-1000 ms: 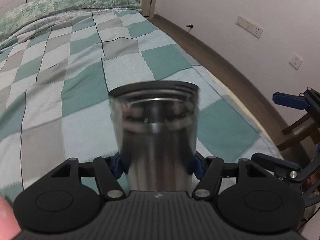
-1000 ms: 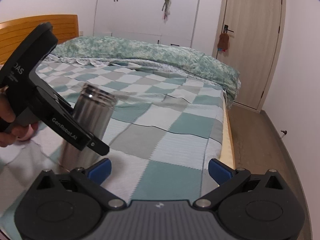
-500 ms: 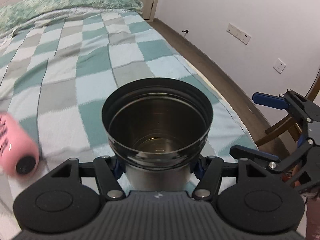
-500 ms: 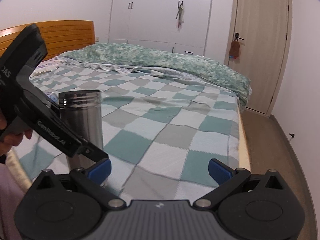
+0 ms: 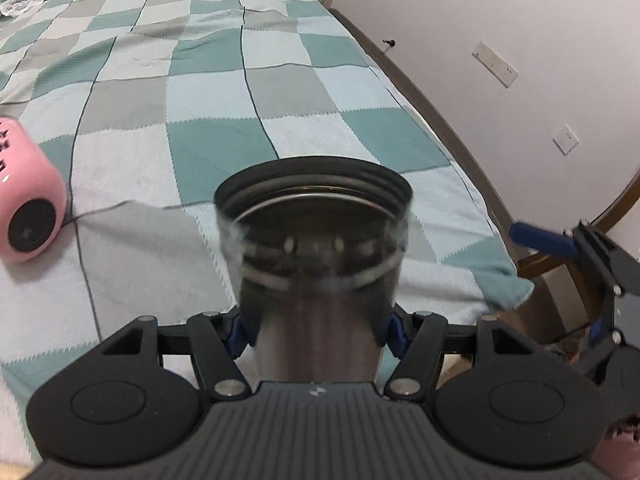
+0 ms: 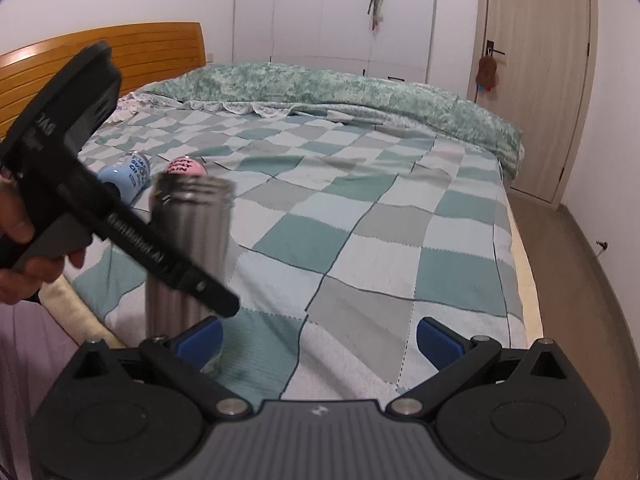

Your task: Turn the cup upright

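A steel cup (image 5: pixel 316 264) stands mouth up near the front corner of the checked blanket (image 5: pixel 224 92). My left gripper (image 5: pixel 316 330) is shut on its lower body, blue pads on both sides. In the right wrist view the cup (image 6: pixel 188 248) is upright, its base hidden behind my own left finger, with the left gripper's black body (image 6: pixel 132 232) across it. My right gripper (image 6: pixel 320 342) is open and empty, to the right of the cup, and it also shows in the left wrist view (image 5: pixel 560 240).
A pink cup (image 5: pixel 28 208) lies on its side left of the steel cup. In the right wrist view a blue cup (image 6: pixel 128 174) lies next to the pink one (image 6: pixel 186 166). The bed's edge and floor (image 6: pixel 576 280) are to the right.
The left gripper has tilted back slightly with the cup, so I see less of its inside. The right gripper has risen and now looks down on the bed.
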The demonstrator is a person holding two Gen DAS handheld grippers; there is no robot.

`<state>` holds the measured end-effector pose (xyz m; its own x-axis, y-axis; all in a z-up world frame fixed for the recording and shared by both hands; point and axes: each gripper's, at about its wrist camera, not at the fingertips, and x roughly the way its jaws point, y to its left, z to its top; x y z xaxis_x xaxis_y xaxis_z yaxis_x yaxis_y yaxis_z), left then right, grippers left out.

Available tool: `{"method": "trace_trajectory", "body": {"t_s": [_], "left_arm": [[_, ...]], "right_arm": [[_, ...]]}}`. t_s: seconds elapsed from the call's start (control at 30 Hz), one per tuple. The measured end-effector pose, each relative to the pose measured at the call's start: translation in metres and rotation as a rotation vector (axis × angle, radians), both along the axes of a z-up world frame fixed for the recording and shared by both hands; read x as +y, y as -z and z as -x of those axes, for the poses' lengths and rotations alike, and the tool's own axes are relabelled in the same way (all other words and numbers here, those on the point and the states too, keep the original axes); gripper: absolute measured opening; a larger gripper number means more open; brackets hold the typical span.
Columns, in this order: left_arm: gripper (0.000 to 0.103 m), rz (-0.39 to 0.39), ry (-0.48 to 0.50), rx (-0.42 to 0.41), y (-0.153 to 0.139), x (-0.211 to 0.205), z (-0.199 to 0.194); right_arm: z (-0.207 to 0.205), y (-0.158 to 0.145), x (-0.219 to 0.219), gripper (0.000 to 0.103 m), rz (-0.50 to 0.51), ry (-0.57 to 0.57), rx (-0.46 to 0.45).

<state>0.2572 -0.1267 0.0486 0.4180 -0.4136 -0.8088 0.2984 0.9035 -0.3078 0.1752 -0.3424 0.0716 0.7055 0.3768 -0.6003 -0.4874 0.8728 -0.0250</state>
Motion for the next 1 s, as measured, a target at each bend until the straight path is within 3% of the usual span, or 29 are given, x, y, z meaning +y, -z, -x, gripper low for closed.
{"method": "trace_trajectory", "body": {"t_s": [0.13,0.2,0.23,0.4,0.73,1.0], "left_arm": [[0.070,-0.059,-0.002,-0.045,0.006,-0.010,-0.009],[0.099,-0.088,-0.007,-0.071,0.008,-0.011,-0.010],[0.103,-0.093,-0.013,-0.089,0.008,-0.009,-0.009],[0.103,-0.087,-0.025,-0.150,-0.002,0.005,0.001],[0.103,-0.126,-0.080,-0.434,-0.050,0.078,0.057],[0.103,-0.152,-0.128,-0.477,-0.044,0.144,0.073]], "right_arm": [[-0.009,0.007,-0.003,0.103,-0.009,0.015,0.013],[-0.013,0.008,-0.003,0.103,-0.008,0.020,0.015],[-0.015,0.008,-0.003,0.103,-0.009,0.020,0.015],[-0.018,0.004,0.002,0.103,-0.017,0.020,0.006],[-0.014,-0.021,0.049,0.103,-0.034,0.006,-0.011],[-0.025,-0.018,0.104,0.103,-0.021,0.068,0.035]]}}
